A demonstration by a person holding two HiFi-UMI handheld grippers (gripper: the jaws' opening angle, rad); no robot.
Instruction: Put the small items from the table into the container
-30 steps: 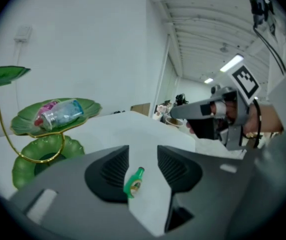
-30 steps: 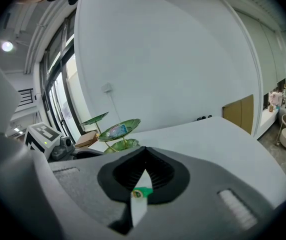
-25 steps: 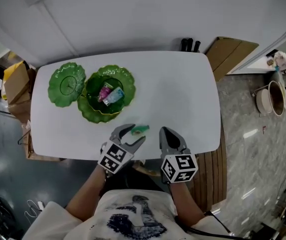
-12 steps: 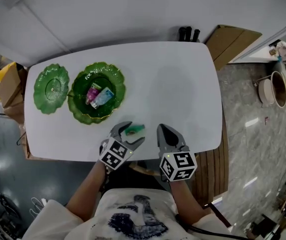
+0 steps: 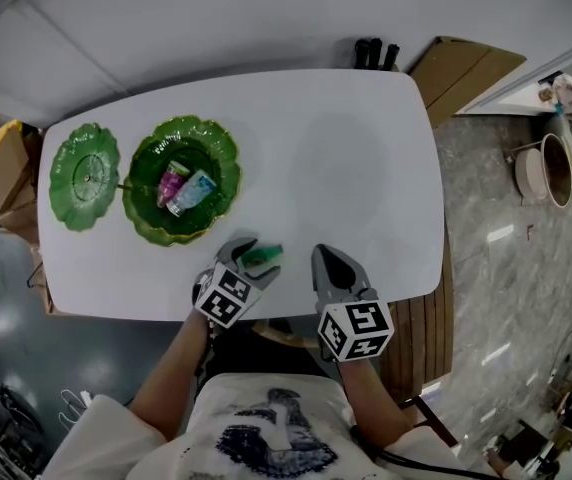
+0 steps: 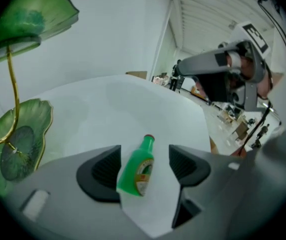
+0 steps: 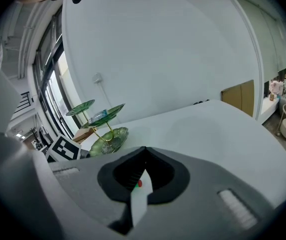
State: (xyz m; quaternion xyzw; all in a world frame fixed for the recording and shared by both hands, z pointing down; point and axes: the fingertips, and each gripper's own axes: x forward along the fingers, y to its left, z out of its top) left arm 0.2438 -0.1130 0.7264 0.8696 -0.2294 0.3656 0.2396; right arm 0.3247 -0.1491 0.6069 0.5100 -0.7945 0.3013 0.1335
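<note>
**bottle lies lengthwise between the left gripper's wide jaws**

the white table (image 5: 346,168) carries the container, a green leaf-shaped tiered stand (image 5: 228,183), which sits ahead and to the left of the left gripper (image 6: 144,153). two small packets (image 5: 184,188) already lie in its middle dish. the one item left out on the table is a small green bottle (image 6: 136,171) with a red cap.

the bottle lies flat directly in front of the left gripper, between its jaws. its long axis runs almost along the line the gripper points. the cap faces away from the gripper, leaning a little to the right, and the base is toward the palm.

those jaws stand wide apart on either side of the bottle's width, and neither pad appears to press on it. the base sits close against the left-hand pad, with more white table showing on the right-hand side. a close here would likely nudge the bottle sideways before it is pinched.

the right gripper (image 7: 145,151) hangs just to the right of the bottle. its jaws are together at the tips with nothing in them. it is the farther of the two, so the pick looks like the left hand's job.
</note>
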